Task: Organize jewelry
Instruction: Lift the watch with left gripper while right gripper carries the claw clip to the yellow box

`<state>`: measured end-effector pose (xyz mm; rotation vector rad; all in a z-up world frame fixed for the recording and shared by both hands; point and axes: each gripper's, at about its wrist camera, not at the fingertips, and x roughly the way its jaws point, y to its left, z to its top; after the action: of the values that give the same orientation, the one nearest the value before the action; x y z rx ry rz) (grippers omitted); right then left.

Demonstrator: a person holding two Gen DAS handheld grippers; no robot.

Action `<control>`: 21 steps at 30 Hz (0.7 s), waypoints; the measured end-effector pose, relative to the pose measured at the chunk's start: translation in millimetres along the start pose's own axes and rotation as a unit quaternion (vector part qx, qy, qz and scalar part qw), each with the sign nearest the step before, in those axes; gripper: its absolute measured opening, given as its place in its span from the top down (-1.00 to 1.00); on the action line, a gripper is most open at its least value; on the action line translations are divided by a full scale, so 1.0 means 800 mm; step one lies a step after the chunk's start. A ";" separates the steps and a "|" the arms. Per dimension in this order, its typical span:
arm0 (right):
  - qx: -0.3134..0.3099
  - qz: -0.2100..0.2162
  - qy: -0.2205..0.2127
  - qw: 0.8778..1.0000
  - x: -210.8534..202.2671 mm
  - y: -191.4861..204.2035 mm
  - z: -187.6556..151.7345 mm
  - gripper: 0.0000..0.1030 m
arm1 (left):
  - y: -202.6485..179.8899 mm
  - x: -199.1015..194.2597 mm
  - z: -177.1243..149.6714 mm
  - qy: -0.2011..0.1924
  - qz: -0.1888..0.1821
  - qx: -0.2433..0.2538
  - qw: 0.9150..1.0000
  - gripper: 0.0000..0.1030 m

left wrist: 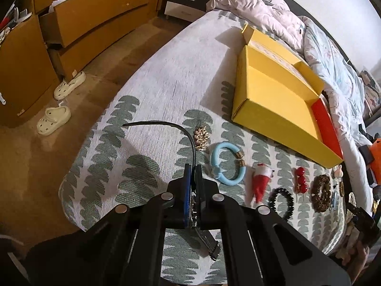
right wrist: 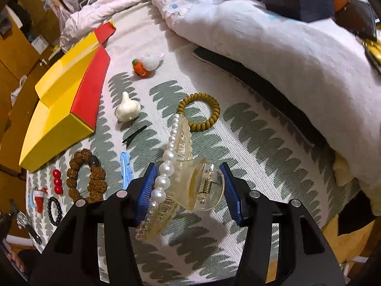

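**Watch and Claw Clip Headed for the Yellow Box**

The watch [left wrist: 193, 205] sat clenched between the left tongs [left wrist: 192, 174], its strap [left wrist: 166, 125] arching up and forward and its buckle end dangling below, above the bed [left wrist: 152, 100]. The pearl clip [right wrist: 181, 176] lay between the right tongs [right wrist: 188, 186]; their blue pads [right wrist: 145, 190] stood close on both sides, but whether they pressed it I could not tell. The empty box [left wrist: 273, 104] waited open beyond the row of bracelets, the blue bangle [left wrist: 228, 164] nearest the left tongs. To do the step well, each piece probably needed carrying over the box wall and lowering close to its floor before letting go, so the loose strap would not snag the rim.
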<state>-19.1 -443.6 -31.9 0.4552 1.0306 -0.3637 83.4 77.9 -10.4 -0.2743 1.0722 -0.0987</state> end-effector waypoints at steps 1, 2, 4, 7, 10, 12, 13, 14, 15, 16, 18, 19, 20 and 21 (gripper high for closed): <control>0.000 0.005 -0.005 1.000 -0.004 0.003 0.001 -0.06 | -0.002 -0.005 0.002 -0.003 -0.003 0.001 1.000 0.95; -0.004 0.007 -0.004 1.000 -0.007 0.006 0.002 -0.06 | -0.003 -0.008 0.003 -0.005 -0.004 0.001 1.000 0.95; -0.007 0.015 -0.011 1.000 -0.015 0.013 0.003 -0.06 | -0.008 -0.017 0.005 -0.010 -0.009 0.004 1.000 0.95; -0.012 0.021 -0.022 0.999 -0.031 0.023 0.007 -0.06 | -0.015 -0.029 0.010 -0.014 -0.017 0.009 1.000 0.95; -0.019 0.027 -0.035 0.999 -0.049 0.037 0.013 -0.06 | -0.025 -0.043 0.016 -0.019 -0.027 0.016 0.999 0.95; -0.027 0.035 -0.043 0.998 -0.063 0.047 0.018 -0.06 | -0.031 -0.054 0.019 -0.027 -0.030 0.021 0.999 0.95; -0.032 0.041 -0.046 0.998 -0.071 0.055 0.022 -0.06 | -0.037 -0.062 0.023 -0.032 -0.031 0.025 0.999 0.96; -0.038 0.045 -0.054 0.997 -0.079 0.063 0.028 -0.06 | -0.041 -0.068 0.026 -0.037 -0.033 0.028 0.998 0.96; -0.046 0.045 -0.057 0.996 -0.086 0.073 0.034 -0.06 | -0.045 -0.072 0.029 -0.039 -0.035 0.030 0.998 0.96; -0.051 0.049 -0.059 0.996 -0.092 0.080 0.038 -0.06 | -0.051 -0.077 0.034 -0.041 -0.040 0.034 0.998 0.96; -0.064 0.060 -0.067 0.994 -0.104 0.099 0.050 -0.06 | -0.064 -0.086 0.042 -0.045 -0.048 0.042 0.997 0.96; -0.070 0.061 -0.069 0.993 -0.107 0.107 0.054 -0.06 | -0.075 -0.093 0.049 -0.050 -0.051 0.050 0.996 0.96; -0.075 0.068 -0.073 0.992 -0.111 0.116 0.060 -0.06 | -0.084 -0.098 0.054 -0.055 -0.053 0.055 0.996 0.96; -0.083 0.075 -0.074 0.991 -0.113 0.130 0.068 -0.06 | -0.090 -0.100 0.058 -0.058 -0.055 0.059 0.995 0.96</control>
<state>29.5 -376.8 91.3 0.3477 0.8688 -0.1725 89.9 33.9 98.3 -0.2299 0.9325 -0.2405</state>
